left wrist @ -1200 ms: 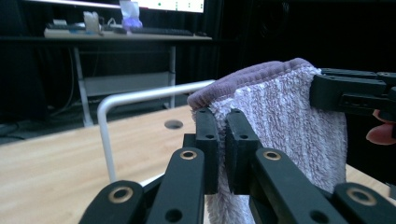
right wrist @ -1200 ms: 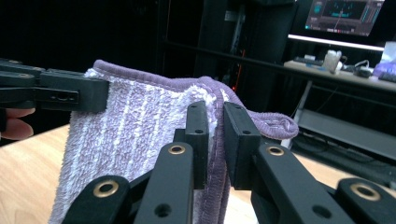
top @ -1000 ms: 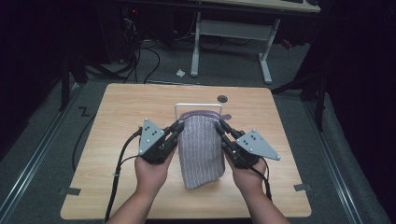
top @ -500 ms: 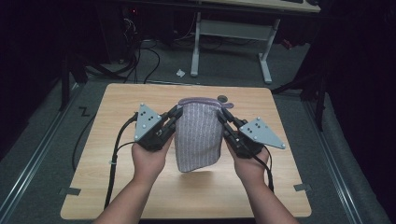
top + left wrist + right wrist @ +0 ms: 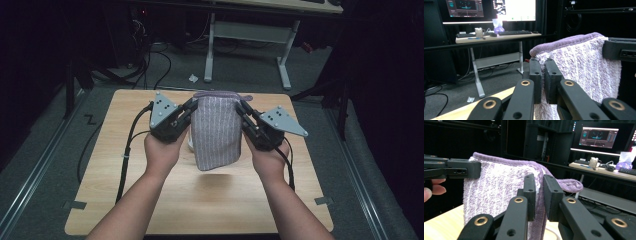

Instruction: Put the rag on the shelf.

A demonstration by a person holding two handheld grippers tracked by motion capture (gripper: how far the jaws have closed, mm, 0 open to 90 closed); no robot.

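A purple-and-white striped towel [image 5: 216, 131] hangs folded above the wooden table [image 5: 200, 200], stretched between both grippers. My left gripper [image 5: 192, 106] is shut on the towel's upper left corner, and my right gripper [image 5: 242, 107] is shut on its upper right corner. In the left gripper view the jaws pinch the fluffy towel [image 5: 584, 65] at its purple hem, with the other gripper's jaw at the far edge. In the right gripper view the jaws clamp the towel [image 5: 499, 187] by its hem, and a small hem loop [image 5: 571, 185] sticks out to the right.
A small white object [image 5: 190, 145] lies on the table behind the towel, mostly hidden. Cables [image 5: 131, 135] trail from the left gripper over the table's left side. A desk frame [image 5: 247, 35] stands on the floor beyond the table. A desk with monitors and a keyboard [image 5: 514, 32] stands farther off.
Both hands have risen and lifted the towel off the table. It lay with its lower end on the wood before; now it hangs free above it.
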